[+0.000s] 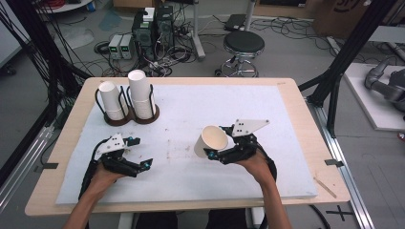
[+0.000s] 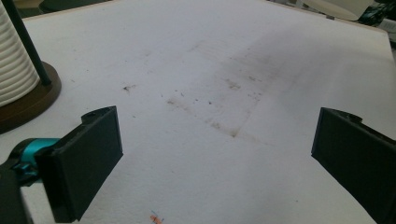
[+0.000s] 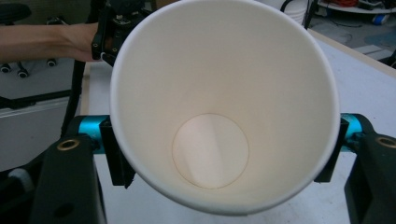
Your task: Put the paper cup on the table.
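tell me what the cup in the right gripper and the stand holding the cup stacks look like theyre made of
The cup looks like white paper with a matte finish: thin rolled rim and a separate round bottom disc seamed inside. The stand seems to have a brown wooden base, dull and unpolished, with thin black uprights that are probably metal wire, though coated plastic cannot be ruled out.

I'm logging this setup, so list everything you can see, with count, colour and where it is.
Paper cup: one, white, held tilted in the right gripper, above the mat.
Cup stacks: two, white, in the holder, far left of the table.
Cup holder: one, brown base, black wire, far left.
Mat: one, white, stained, covering the table.
Table: one, light wood.
Stool: one, black seat, on the floor beyond the table.
Left gripper: black, open, low over the mat.
Right gripper: black, fingers shut on the cup.
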`<act>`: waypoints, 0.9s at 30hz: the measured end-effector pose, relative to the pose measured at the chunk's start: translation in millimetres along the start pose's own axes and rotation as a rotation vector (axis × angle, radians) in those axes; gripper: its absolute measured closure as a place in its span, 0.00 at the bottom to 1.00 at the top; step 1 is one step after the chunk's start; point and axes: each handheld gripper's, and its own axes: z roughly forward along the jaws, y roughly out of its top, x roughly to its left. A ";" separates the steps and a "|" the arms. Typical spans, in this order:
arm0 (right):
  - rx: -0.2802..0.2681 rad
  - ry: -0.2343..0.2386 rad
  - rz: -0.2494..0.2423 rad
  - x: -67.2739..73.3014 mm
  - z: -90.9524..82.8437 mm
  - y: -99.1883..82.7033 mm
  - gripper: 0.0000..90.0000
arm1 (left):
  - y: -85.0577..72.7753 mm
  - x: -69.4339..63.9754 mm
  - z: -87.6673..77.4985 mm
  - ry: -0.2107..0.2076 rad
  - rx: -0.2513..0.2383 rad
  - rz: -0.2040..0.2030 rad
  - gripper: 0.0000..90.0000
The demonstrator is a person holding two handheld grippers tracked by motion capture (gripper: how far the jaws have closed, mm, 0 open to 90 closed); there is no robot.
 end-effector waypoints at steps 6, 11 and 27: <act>0.019 -0.021 0.003 -1.1 3.0 -0.3 0.31 | -3.0 0.3 2.2 0.000 0.003 0.003 0.02; 0.026 -0.022 -0.001 -1.7 7.5 1.3 0.31 | -5.3 0.9 3.3 0.003 -0.003 0.003 0.02; 0.123 -0.008 0.001 -11.7 36.5 -1.9 0.31 | -6.1 -0.7 4.7 0.007 0.004 0.018 0.02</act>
